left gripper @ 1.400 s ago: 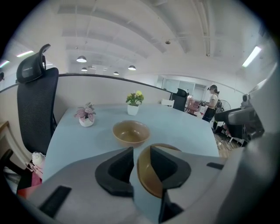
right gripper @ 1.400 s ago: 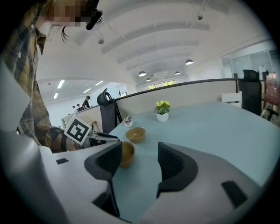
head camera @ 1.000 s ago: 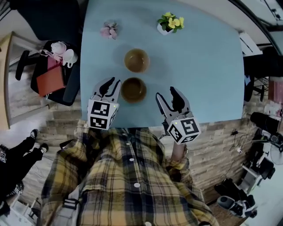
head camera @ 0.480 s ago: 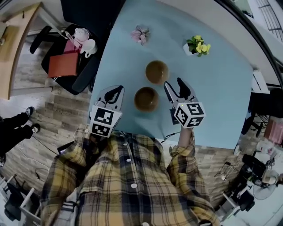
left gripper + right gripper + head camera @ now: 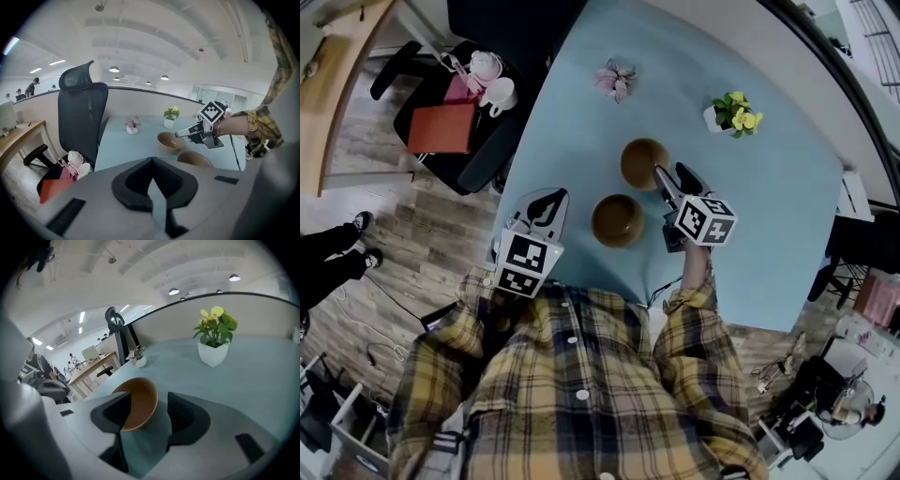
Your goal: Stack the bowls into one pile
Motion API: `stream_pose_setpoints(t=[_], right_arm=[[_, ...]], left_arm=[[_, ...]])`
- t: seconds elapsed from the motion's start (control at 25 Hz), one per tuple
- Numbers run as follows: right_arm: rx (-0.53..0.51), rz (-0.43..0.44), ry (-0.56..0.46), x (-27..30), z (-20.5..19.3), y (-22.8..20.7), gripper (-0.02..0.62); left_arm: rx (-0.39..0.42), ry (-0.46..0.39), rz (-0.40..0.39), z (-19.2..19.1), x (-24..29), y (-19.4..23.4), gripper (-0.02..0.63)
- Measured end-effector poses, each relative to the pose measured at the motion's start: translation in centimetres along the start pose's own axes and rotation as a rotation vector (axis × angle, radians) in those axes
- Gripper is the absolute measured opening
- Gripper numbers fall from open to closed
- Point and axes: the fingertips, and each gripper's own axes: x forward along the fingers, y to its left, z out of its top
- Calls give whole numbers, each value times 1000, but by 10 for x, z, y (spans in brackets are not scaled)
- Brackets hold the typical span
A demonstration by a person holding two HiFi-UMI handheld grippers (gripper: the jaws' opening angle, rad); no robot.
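Though unstacked, 2 bowls [image 5: 645, 162] [image 5: 617, 219] w/ 2 flower pots [image 5: 616, 80] [image 5: 736, 112]

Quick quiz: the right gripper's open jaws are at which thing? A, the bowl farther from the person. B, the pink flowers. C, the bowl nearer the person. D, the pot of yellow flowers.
A: in the right gripper view the right gripper has its jaws apart, with the farther bowl showing between them. The head view puts its tips at that bowl, not at the nearer bowl.

Far bowl [image 5: 643, 161] behind near bowl [image 5: 617, 220], on table [image 5: 769, 216]
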Motion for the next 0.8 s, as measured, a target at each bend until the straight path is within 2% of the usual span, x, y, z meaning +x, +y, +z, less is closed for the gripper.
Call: stream_pose_setpoints(t=[0.28,0.48,0.64,0.8], right_arm=[[199,62,27,18,-6,-11,211],[311,104,49,27,-11,-13,147],[385,128,43,27,-12,-13,61],[456,124,40,28,-13,-15,41]], left_arm=[[-22,16,8,-3,5,9,-9],[-26,28,5,-4,12,12,-9],[-28,33,2,-4,13,11,-9],[-29,36,3,-4,13,12,-9]])
